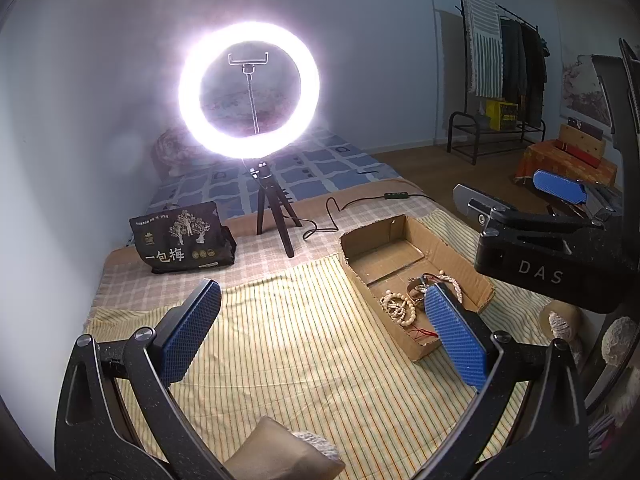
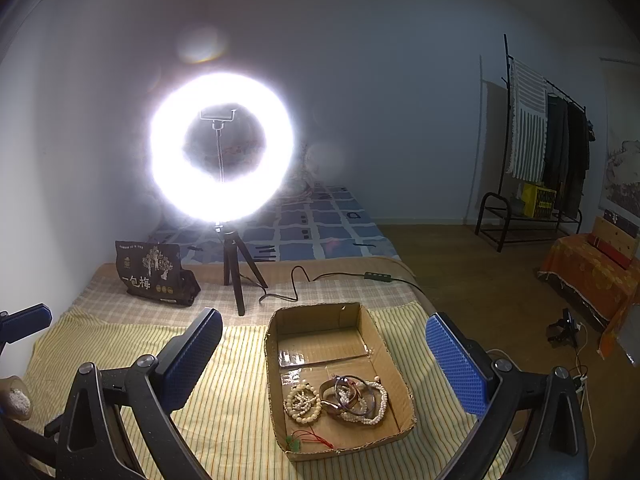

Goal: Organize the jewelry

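Right wrist view — striped cloth [image 2: 224, 400] bears cardboard box [image 2: 276, 392].

left wrist: faces bed's far end, left of open brown cardboard box [image 1: 416, 276] | right wrist: directly over box [image 2: 340, 376], closer | shared: box, glowing white ring light [image 1: 249, 90] [image 2: 222, 148]

The left gripper's right finger [image 1: 456, 332] hides part of the jewelry [image 1: 404, 304]; glare blurs the ring light [image 2: 222, 148].
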Available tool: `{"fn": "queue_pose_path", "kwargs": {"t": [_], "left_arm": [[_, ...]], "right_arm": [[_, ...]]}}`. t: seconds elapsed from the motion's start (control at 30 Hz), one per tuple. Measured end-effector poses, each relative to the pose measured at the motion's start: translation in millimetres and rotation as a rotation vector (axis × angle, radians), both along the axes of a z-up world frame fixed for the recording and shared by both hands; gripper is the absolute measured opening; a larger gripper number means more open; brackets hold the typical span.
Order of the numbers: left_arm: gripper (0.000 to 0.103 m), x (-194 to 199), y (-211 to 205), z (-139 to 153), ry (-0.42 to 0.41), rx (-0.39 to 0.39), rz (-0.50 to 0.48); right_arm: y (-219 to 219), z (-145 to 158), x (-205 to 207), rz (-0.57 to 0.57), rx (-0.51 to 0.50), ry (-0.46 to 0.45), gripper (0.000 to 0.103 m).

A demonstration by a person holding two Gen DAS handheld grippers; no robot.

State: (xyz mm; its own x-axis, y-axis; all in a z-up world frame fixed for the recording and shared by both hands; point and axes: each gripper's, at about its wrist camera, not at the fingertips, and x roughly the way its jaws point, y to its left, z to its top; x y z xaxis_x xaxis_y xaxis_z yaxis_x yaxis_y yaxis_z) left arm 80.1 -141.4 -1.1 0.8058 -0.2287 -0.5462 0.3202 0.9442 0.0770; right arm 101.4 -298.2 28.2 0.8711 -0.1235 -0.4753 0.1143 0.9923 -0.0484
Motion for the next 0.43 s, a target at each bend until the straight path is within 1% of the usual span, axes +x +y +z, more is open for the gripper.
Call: {"fn": "queue_pose_path", "kwargs": {"t": [0.27, 0.43], "left_arm": [[0.103, 0.1, 1.8, 0.4, -0.002, -0.003, -0.001], [0.103, -0.8, 3.1, 0.6, -0.026, 0.003, 0.008]], "right_arm": [[0.9, -0.4, -0.1, 0.001, -0.001, 0.002, 0.103], [1.6, -1.2, 0.0, 0.003, -0.001, 0.003, 0.103]]}}
